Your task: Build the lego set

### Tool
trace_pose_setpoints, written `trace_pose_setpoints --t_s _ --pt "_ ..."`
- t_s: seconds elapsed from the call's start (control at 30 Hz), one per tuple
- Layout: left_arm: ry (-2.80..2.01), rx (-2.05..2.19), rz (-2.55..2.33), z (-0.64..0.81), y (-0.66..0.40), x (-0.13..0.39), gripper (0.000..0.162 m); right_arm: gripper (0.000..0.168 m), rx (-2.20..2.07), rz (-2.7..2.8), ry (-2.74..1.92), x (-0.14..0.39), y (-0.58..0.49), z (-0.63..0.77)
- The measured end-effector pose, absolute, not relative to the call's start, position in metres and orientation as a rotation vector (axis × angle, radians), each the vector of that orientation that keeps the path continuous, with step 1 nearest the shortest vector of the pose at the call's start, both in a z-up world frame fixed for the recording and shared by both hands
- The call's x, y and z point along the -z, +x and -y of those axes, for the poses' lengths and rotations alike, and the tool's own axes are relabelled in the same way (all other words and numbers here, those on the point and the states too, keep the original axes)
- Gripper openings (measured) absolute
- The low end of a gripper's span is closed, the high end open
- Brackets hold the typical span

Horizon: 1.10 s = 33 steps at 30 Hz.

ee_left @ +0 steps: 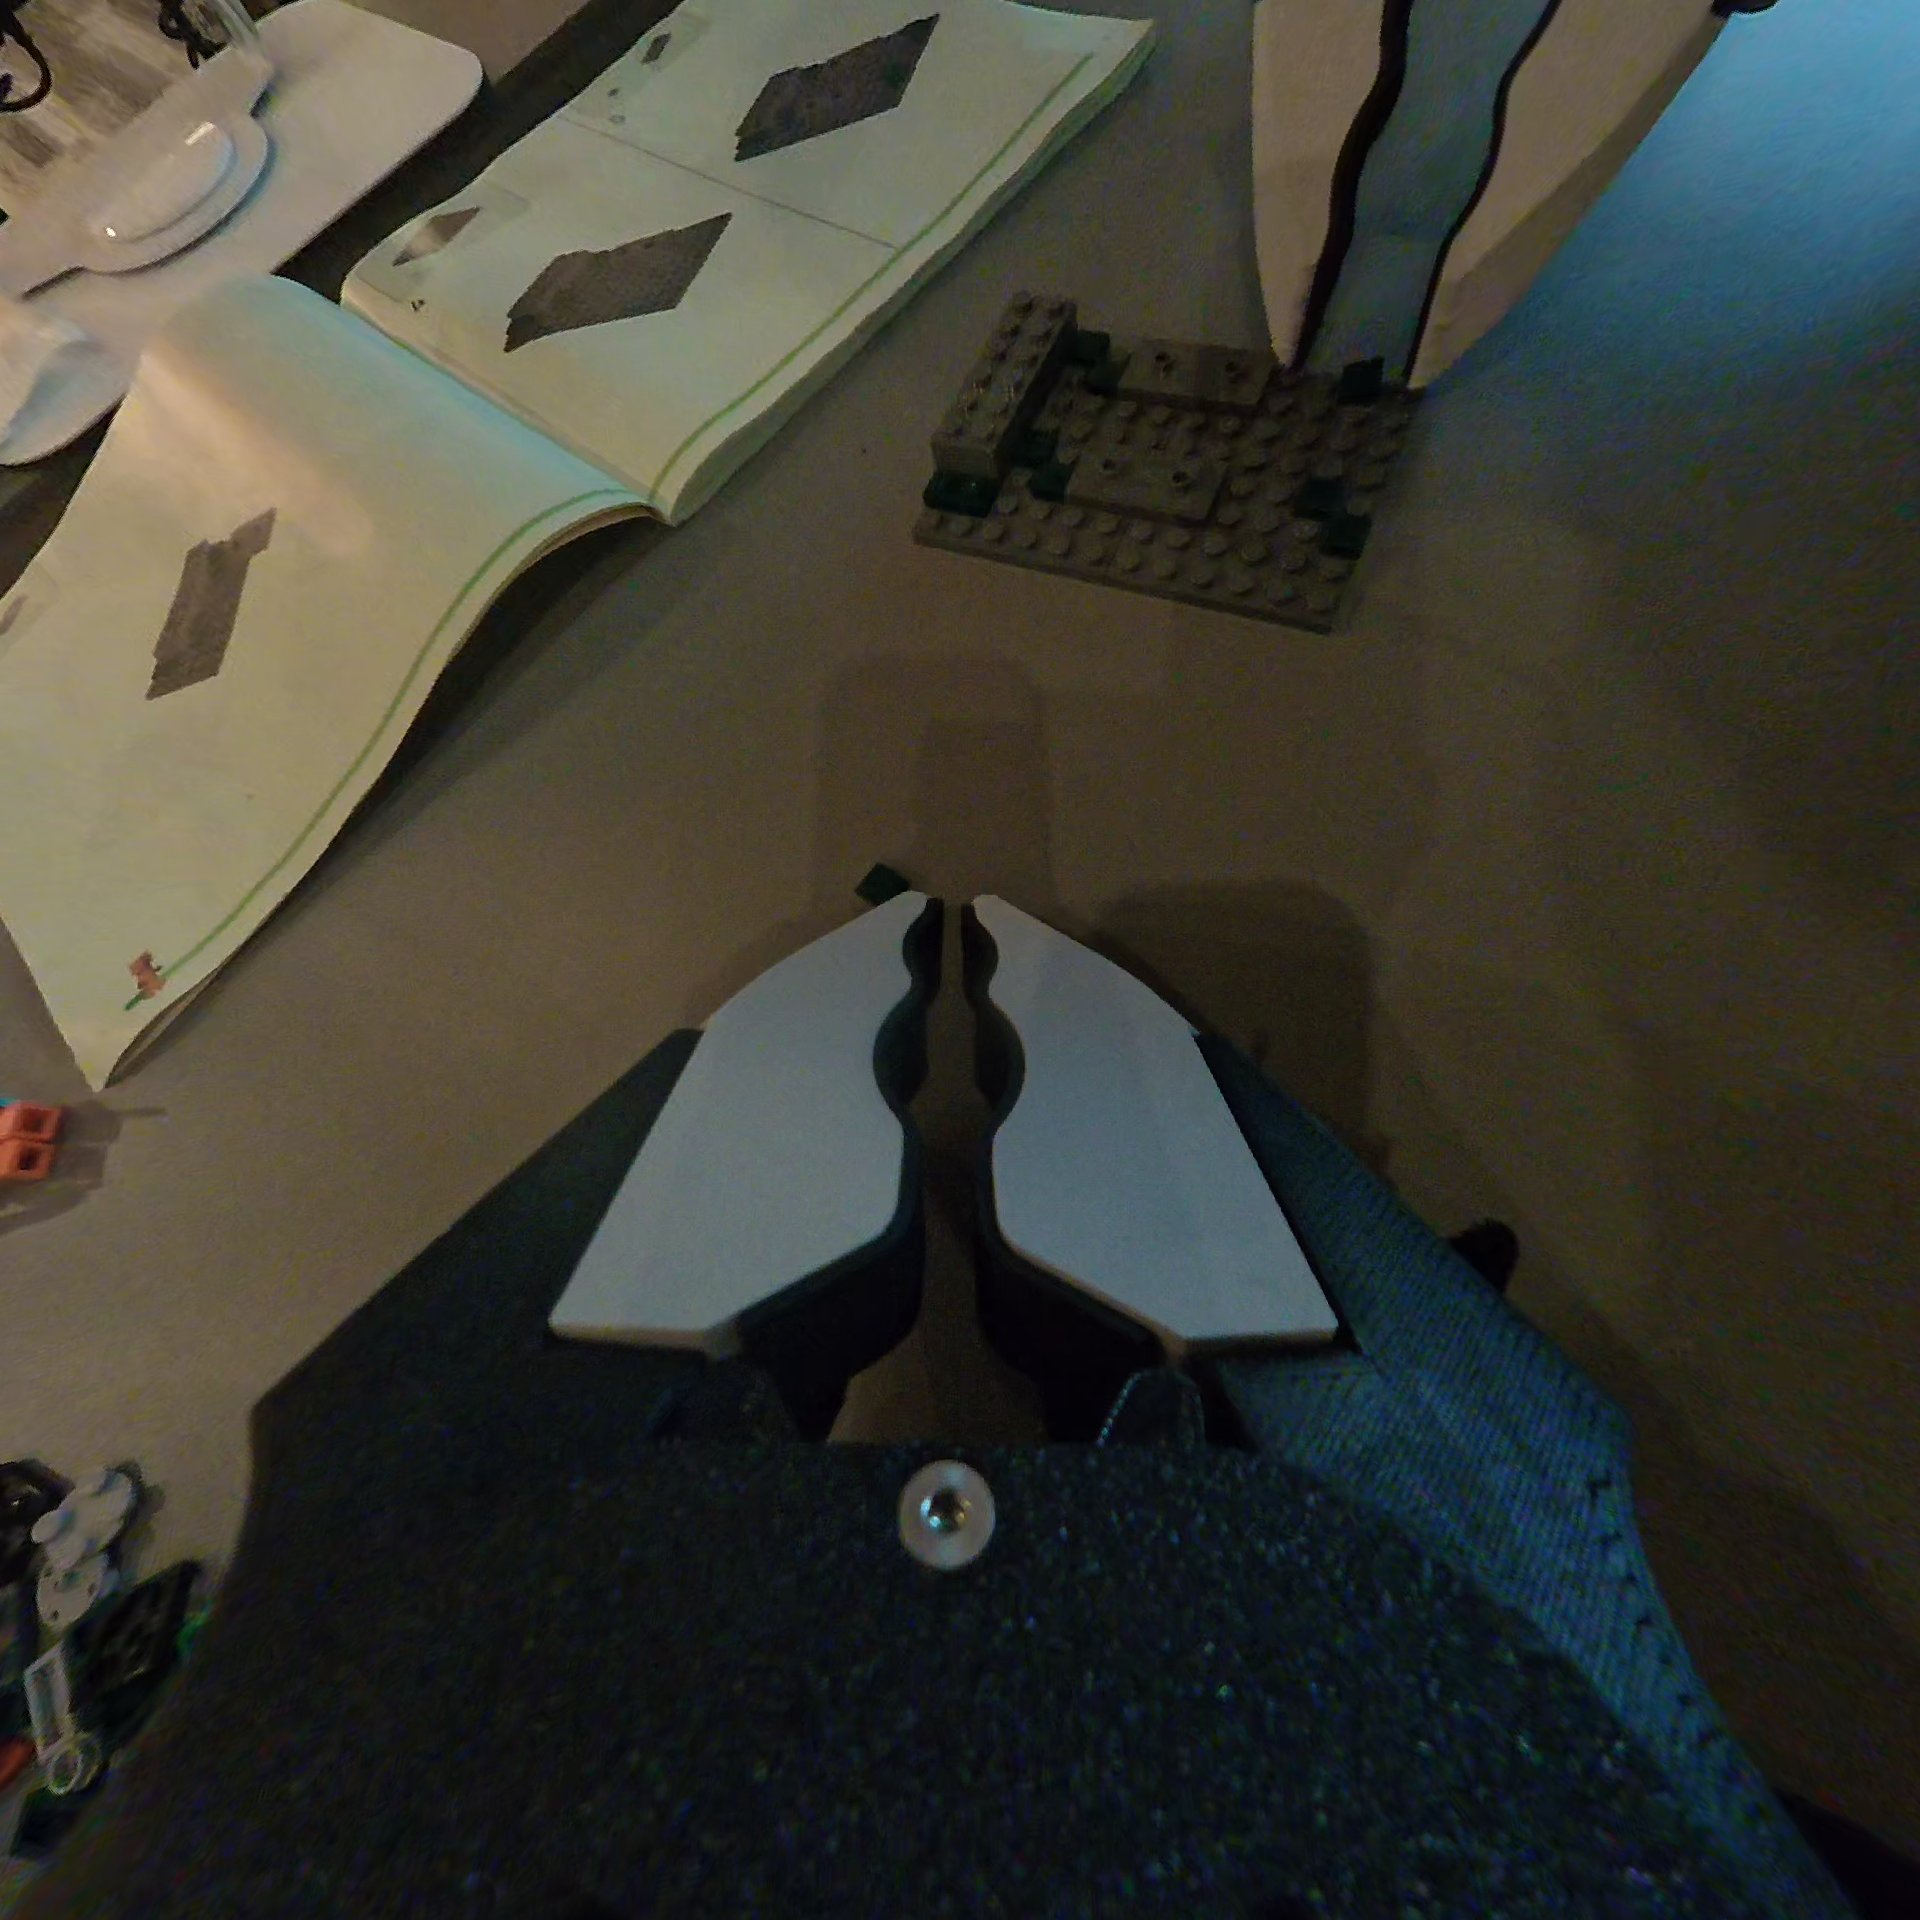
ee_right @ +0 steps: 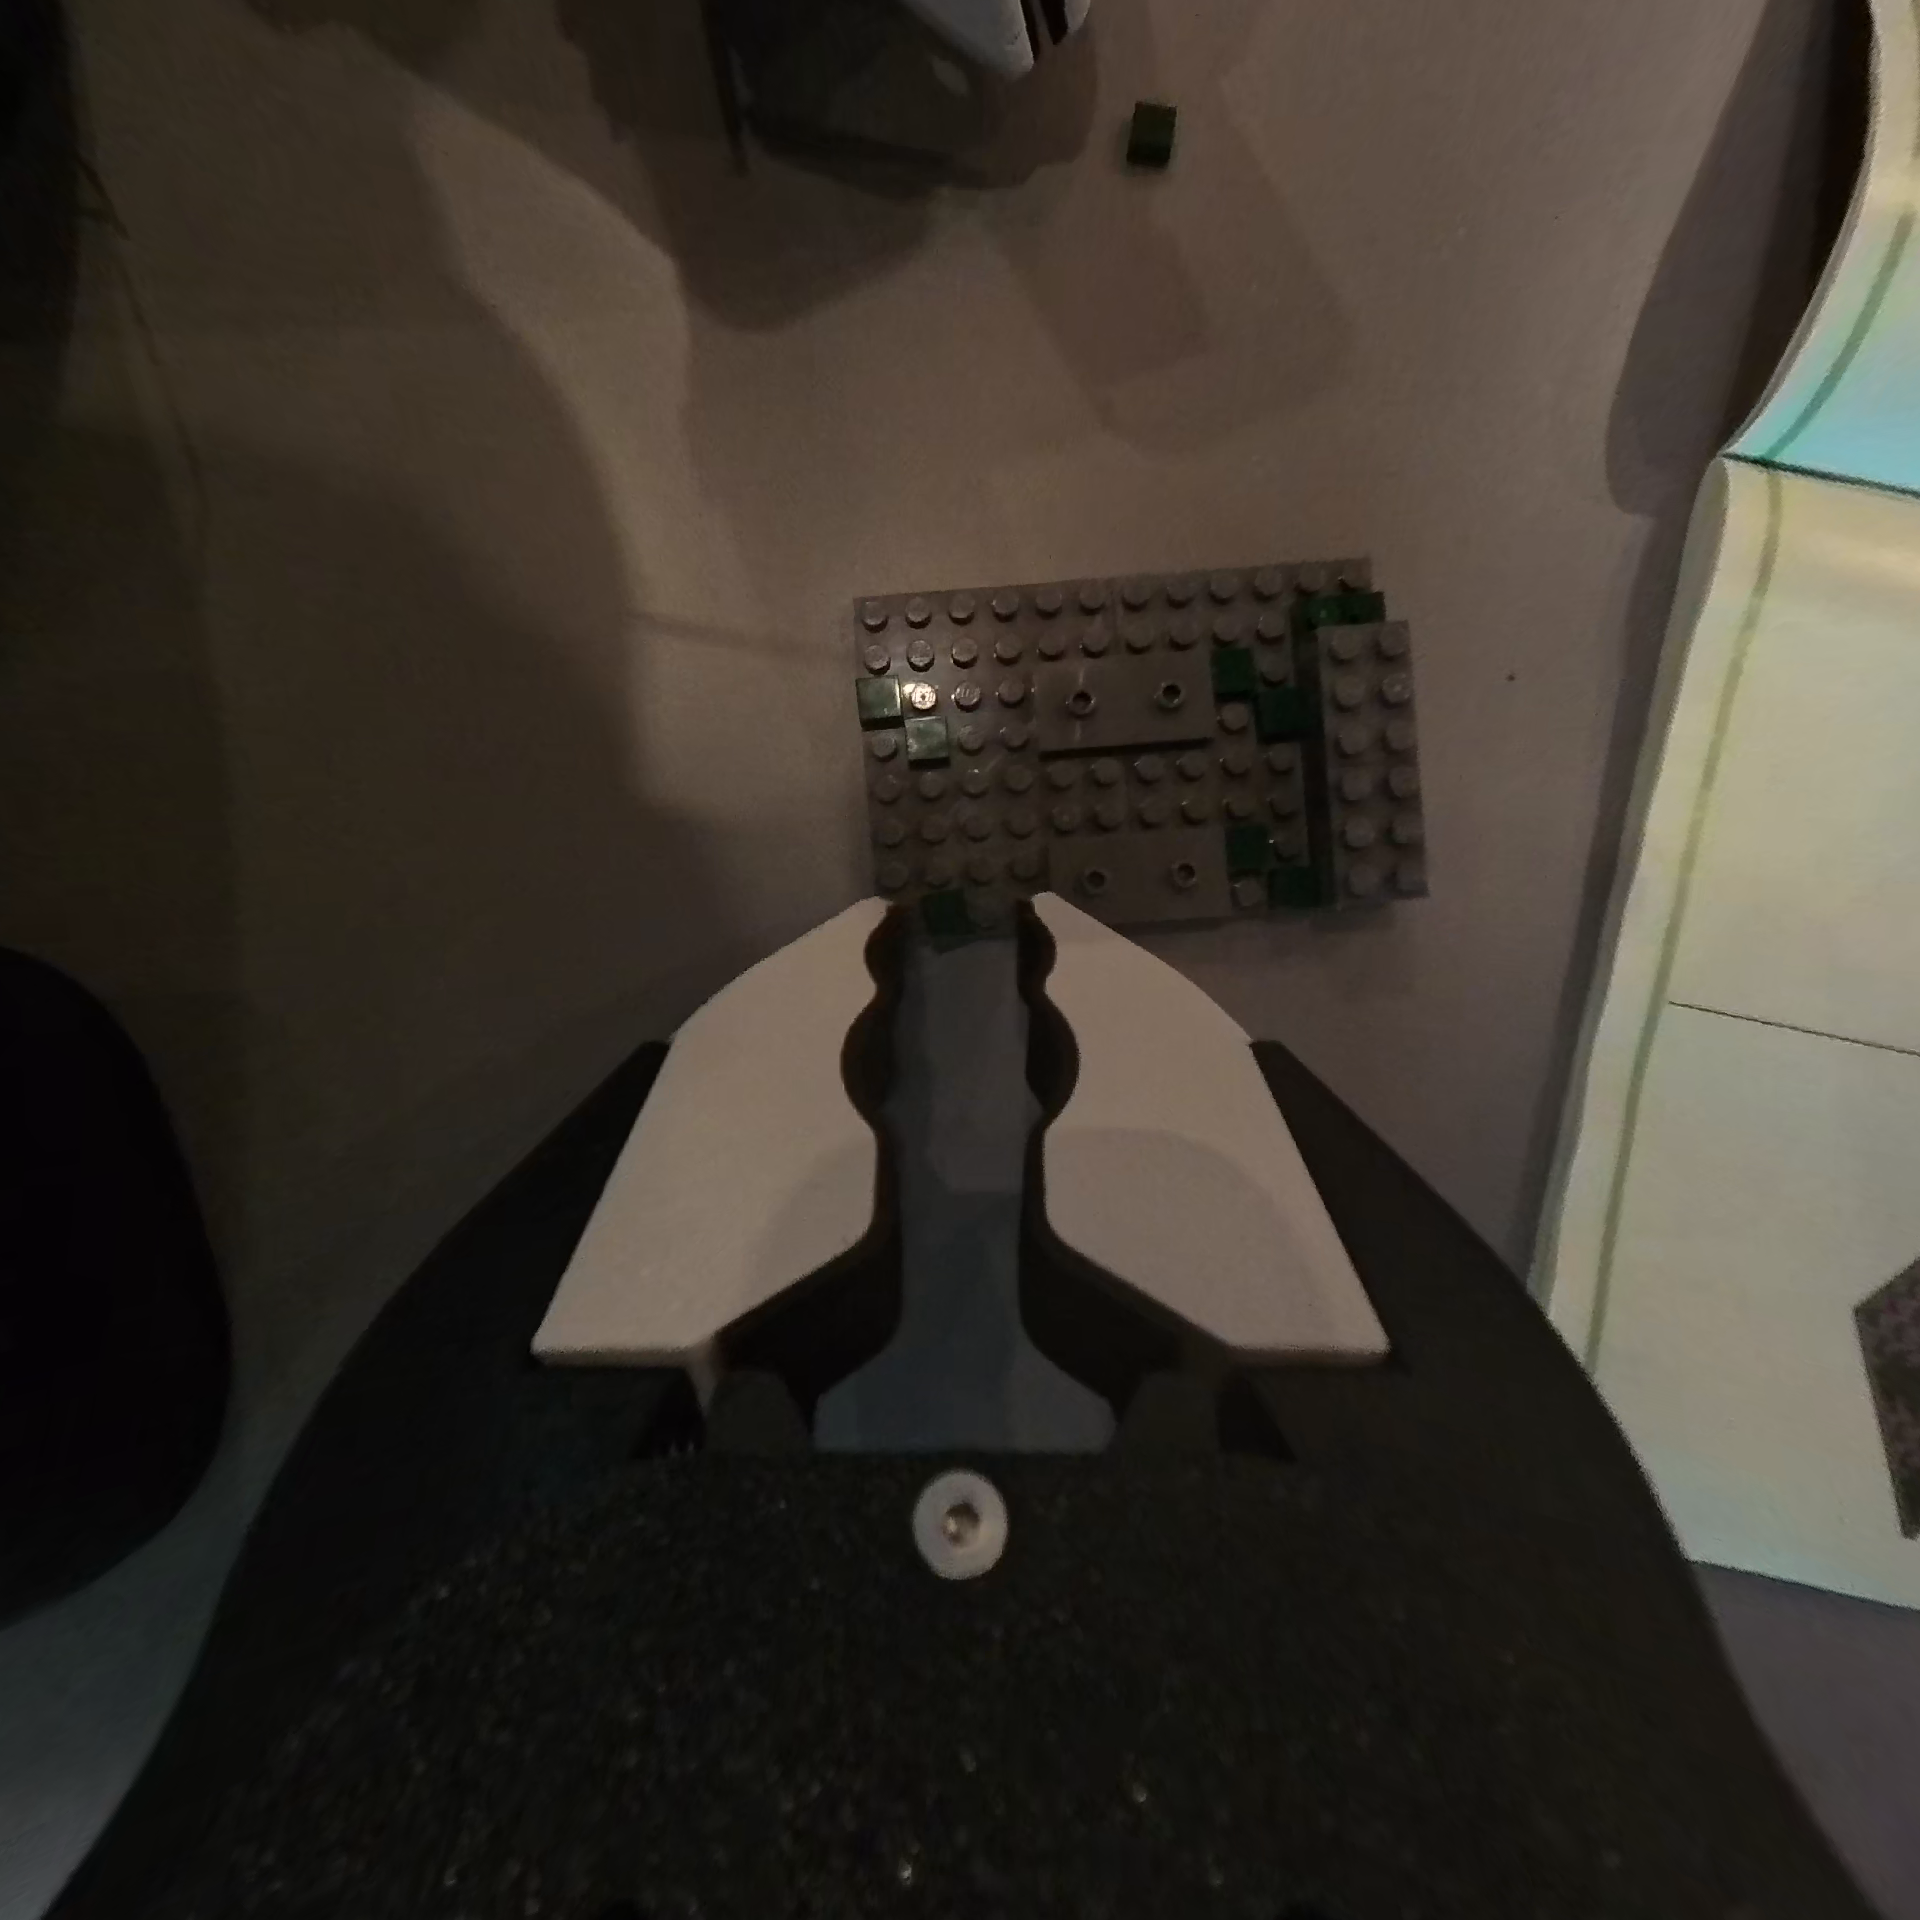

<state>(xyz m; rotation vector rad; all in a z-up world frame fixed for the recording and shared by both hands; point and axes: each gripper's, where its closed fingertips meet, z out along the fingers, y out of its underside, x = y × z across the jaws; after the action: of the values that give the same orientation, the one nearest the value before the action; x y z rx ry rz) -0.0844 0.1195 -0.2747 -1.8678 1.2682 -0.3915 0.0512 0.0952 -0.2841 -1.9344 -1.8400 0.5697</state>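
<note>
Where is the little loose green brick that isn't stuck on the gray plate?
In the left wrist view, the loose green brick lies on the table just past the left gripper, on its left fingertip's side, well short of the gray plate.

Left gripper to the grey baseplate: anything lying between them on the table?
In the left wrist view, only a small dark green piece sits right at the left gripper tips; beyond it, bare table runs to the grey baseplate.

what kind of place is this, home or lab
Probably a desk or hobby table indoors; home or lab can't be told. An open instruction booklet lies beside a half-built grey lego base, loose pieces sit at the edge, and a white computer mouse rests on a pad.
</note>
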Motion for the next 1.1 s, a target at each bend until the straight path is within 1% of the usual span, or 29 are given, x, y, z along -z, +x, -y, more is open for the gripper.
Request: trace_pose_setpoints --t_s 0.17,0.33,0.5,0.7,0.93,1.1 --pt "-1.862 0.389 -1.266 -0.12 -0.084 0.274 0.003 0.026 -0.594 1.823 -1.945 0.282 0.051 -0.093" --pt "-1.856 0.388 -1.264 -0.12 -0.084 0.272 0.003 0.03 -0.653 1.662 -1.974 0.271 0.053 -0.093" --pt "-1.85 0.39 -1.26 -0.12 -0.084 0.271 0.003 0.028 -0.618 1.47 -1.959 0.263 0.05 -0.086" --pt "-1.844 0.388 -1.263 -0.119 -0.084 0.269 0.002 0.026 -0.567 1.374 -1.924 0.251 0.022 -0.069" --pt "-1.842 0.389 -1.251 -0.12 -0.086 0.268 0.001 0.025 -0.537 1.418 -1.888 0.259 -0.019 -0.06" --pt "-1.84 0.392 -1.272 -0.118 -0.084 0.27 0.002 0.028 -0.504 1.48 -1.855 0.252 -0.003 -0.085"
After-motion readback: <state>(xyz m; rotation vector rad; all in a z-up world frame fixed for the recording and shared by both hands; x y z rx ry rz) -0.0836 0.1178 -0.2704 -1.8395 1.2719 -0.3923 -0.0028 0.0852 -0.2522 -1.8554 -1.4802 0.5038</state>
